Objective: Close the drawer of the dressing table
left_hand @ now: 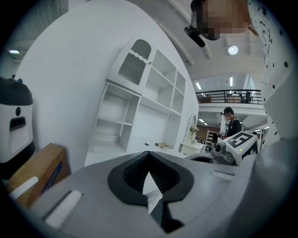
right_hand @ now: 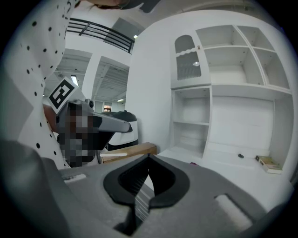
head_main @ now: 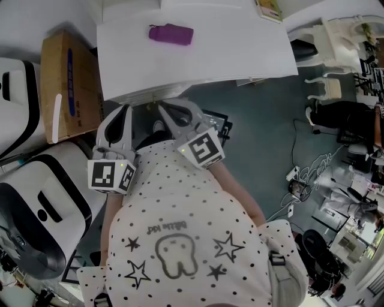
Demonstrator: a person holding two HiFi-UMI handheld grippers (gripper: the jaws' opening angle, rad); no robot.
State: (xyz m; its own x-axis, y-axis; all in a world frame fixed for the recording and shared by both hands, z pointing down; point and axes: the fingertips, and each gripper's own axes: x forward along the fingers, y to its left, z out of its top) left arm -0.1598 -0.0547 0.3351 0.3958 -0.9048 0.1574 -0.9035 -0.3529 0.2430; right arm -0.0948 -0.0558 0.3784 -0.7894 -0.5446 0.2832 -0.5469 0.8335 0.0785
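Observation:
The white dressing table (head_main: 240,54) fills the top of the head view; its moulded front edge (head_main: 150,94) faces me, and I cannot make out a drawer standing out from it. A purple case (head_main: 171,33) lies on the top. Both grippers are held close to my body just short of that edge. The left gripper (head_main: 124,108) is shut with nothing between its jaws, its tips meeting in its own view (left_hand: 149,153). Beside it, the right gripper (head_main: 161,107) is also shut and empty (right_hand: 149,157). Both gripper views look over the tabletop at the white shelf unit (right_hand: 223,93).
A cardboard box (head_main: 69,84) leans left of the table, with white machines (head_main: 36,204) below it. A book (head_main: 269,9) lies at the table's far right. Cables (head_main: 306,168) and clutter cover the floor at the right. A person (left_hand: 230,123) stands far off.

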